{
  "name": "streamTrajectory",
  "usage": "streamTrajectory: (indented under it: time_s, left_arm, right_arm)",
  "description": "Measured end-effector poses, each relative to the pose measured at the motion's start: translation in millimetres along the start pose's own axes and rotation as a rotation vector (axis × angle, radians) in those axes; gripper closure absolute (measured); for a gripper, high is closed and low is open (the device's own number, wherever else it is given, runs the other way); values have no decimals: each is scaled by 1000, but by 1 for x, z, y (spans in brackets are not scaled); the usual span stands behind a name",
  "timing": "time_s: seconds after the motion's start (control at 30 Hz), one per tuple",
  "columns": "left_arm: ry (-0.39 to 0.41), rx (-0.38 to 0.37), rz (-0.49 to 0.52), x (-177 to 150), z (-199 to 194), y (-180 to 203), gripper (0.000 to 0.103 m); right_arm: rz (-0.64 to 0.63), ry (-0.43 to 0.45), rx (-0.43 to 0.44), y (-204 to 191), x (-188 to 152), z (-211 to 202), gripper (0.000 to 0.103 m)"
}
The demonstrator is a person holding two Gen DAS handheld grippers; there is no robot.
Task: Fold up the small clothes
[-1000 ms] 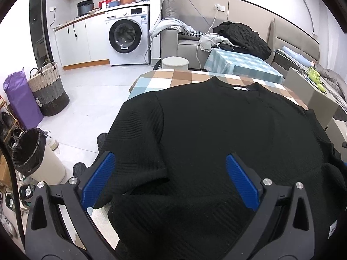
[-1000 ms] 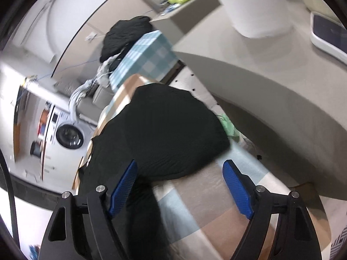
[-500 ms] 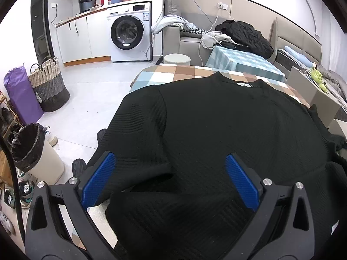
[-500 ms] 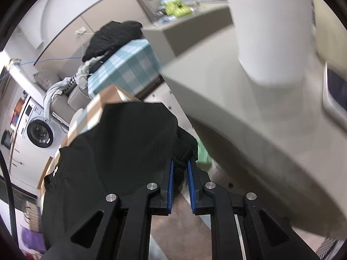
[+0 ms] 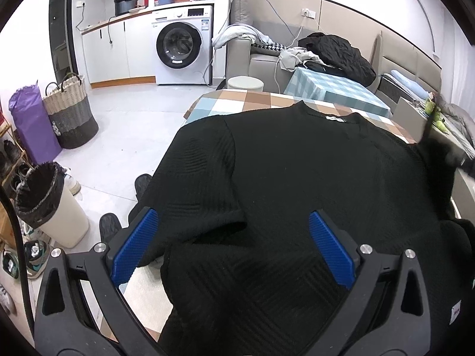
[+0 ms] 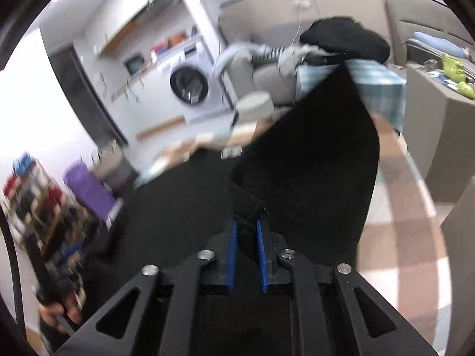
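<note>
We count one black sweater (image 5: 297,184), spread flat on one table with a checked cloth (image 5: 243,101), and two grippers. We place everything else relative to that sweater.

Well to its left on the floor in the left wrist view stand one purple bag (image 5: 31,124), one woven basket (image 5: 71,112) and one lined waste bin (image 5: 50,204). Beyond its neckline we see one washing machine (image 5: 181,44), one round stool (image 5: 245,83) and one second table in blue check (image 5: 332,89).

The left gripper (image 5: 234,243) hangs above the sweater's near hem with its two blue pads set wide apart, touching no cloth that we can see.

The right gripper (image 6: 246,249) has its pads drawn close together on a bunched fold of the sweater, which rises from them as a dark sheet. Its jaws clamped shut and have just eased slightly wider, cloth between them throughout.

Only the right wrist view, which is blurred, shows this grip and a hand (image 6: 63,311) at its lower left; only the left wrist view shows the whole garment, its white neck label (image 5: 335,118), and its right sleeve lifted off the table at the edge.
</note>
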State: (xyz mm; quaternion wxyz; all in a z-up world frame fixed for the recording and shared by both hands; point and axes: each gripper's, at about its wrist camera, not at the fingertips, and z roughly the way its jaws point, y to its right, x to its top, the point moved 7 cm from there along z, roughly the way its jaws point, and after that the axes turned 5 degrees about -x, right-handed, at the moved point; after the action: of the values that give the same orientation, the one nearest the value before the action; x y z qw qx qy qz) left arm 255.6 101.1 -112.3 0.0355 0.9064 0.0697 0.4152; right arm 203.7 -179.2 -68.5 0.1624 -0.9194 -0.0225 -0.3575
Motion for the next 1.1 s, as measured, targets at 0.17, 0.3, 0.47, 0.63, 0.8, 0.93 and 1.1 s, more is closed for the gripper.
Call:
streamTrajectory:
  time_s: [0.17,0.3,0.47,0.63,0.8,0.93,1.1]
  left_arm:
    - [-7,13,-21,-5,-2,-10,1]
    - [-6,26,-52,-7,-5,-24,1]
    - [0,62,-131,-10,-12,-56,1]
    - [14,71,-248,-16,-26,-92,1]
    - [-21,57,-338,-26,-26,-128,3]
    - [-108,53,-388,-38,0,-152,18]
    - [-206,-10,-437,-47,40,-159,35]
  right_arm:
    - [138,-101,-67,28,-34,17,54]
    - [212,-166,-154,54,-60,23,56]
    - [220,-72,-119,47,-52,-7,52]
    - [224,-20,-60,38,-46,-25,45]
    - [222,-10,-42,25,-48,-38,44]
    - [233,-22,-49,20,-47,-23,44]
    - [246,-36,-57,21,-53,-16,44]
